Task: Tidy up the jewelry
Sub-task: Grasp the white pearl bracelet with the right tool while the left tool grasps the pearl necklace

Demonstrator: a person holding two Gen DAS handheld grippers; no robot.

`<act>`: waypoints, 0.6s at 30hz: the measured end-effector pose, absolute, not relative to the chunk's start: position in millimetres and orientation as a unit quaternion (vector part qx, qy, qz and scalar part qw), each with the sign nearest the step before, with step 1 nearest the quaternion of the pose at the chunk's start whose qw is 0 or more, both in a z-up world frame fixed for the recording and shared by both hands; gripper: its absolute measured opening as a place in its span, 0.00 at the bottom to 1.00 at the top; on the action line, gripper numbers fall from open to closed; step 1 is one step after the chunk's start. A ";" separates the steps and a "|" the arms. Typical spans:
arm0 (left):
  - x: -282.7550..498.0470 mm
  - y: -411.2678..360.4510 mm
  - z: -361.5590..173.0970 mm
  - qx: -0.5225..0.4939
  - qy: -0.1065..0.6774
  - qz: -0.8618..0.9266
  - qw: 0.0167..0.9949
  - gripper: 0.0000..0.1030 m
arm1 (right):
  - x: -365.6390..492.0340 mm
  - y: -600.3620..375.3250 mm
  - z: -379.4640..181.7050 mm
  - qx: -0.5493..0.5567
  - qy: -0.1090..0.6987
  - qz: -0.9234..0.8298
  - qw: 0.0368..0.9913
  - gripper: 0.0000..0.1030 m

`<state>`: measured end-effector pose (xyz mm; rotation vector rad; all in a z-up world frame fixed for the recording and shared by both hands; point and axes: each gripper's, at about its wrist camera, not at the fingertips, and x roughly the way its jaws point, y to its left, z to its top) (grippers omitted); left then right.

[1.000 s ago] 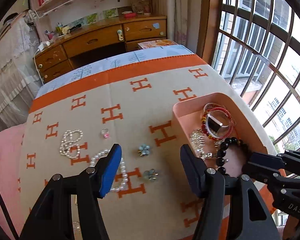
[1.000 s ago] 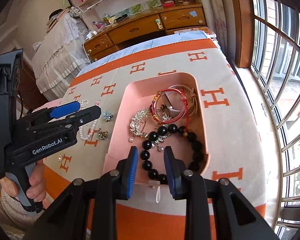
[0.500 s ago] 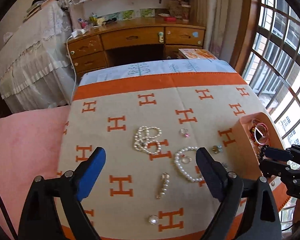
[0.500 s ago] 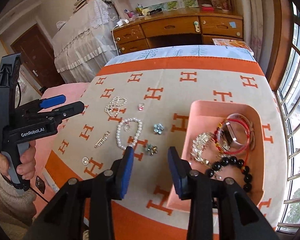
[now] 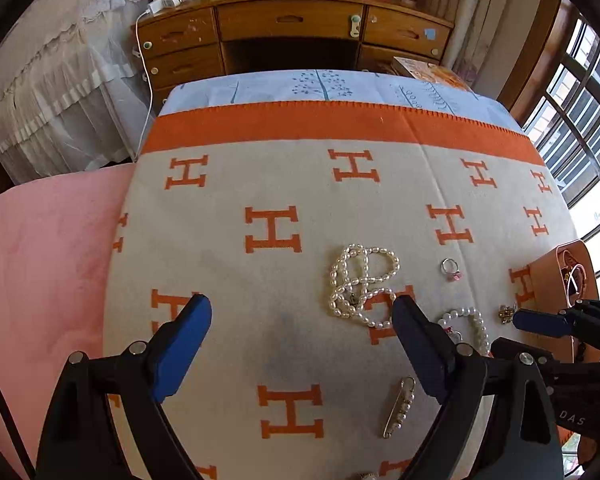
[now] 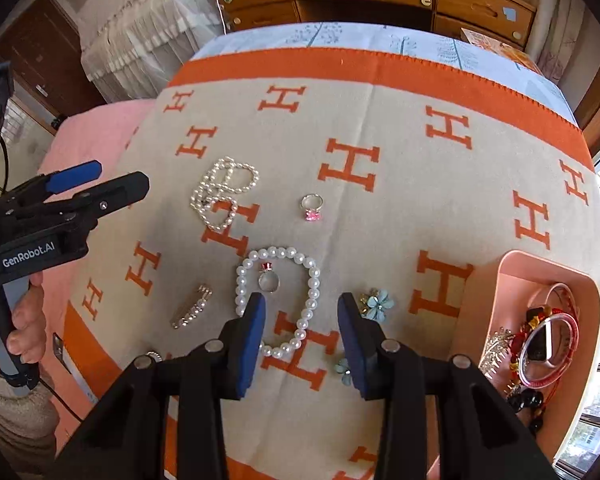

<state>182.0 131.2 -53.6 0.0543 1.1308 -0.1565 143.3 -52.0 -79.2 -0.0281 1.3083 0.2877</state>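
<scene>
Jewelry lies on an orange-and-beige blanket. A pearl bracelet (image 6: pixel 278 300) with a red-stone ring (image 6: pixel 269 280) inside its loop sits just ahead of my open, empty right gripper (image 6: pixel 300 308). A tangled pearl necklace (image 6: pixel 224 192) (image 5: pixel 360 284), a pink-stone ring (image 6: pixel 312 206) (image 5: pixel 451 269), a pearl pin (image 6: pixel 191 306) (image 5: pixel 398 406) and blue flower earrings (image 6: pixel 376 304) lie around. My left gripper (image 5: pixel 302 322) is open and empty, hovering left of the necklace. A pink tray (image 6: pixel 512 276) at the right holds bangles and black beads.
A pink quilt (image 5: pixel 40 248) borders the blanket on the left. A wooden desk (image 5: pixel 292 28) stands beyond the bed's far end. Barred windows (image 5: pixel 580 128) run along the right. The right gripper's blue finger (image 5: pixel 540 322) shows at the left wrist view's right edge.
Both grippers have swung left from the pink tray toward the loose jewelry. The right gripper opened wider and now hovers over the pearl bracelet. The left gripper stayed open.
</scene>
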 end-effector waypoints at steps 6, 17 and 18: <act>207.0 122.2 -80.0 0.031 0.562 -0.082 0.822 0.87 | 146.7 -44.5 -99.1 -0.051 0.624 0.114 0.771 0.37; 232.4 106.0 -112.1 0.040 0.609 -0.084 0.787 0.76 | 149.0 -54.9 -106.0 -0.037 0.622 0.132 0.771 0.07; 233.0 105.5 -112.1 0.043 0.611 -0.084 0.786 0.76 | 148.8 -57.2 -105.5 -0.029 0.622 0.136 0.770 0.07</act>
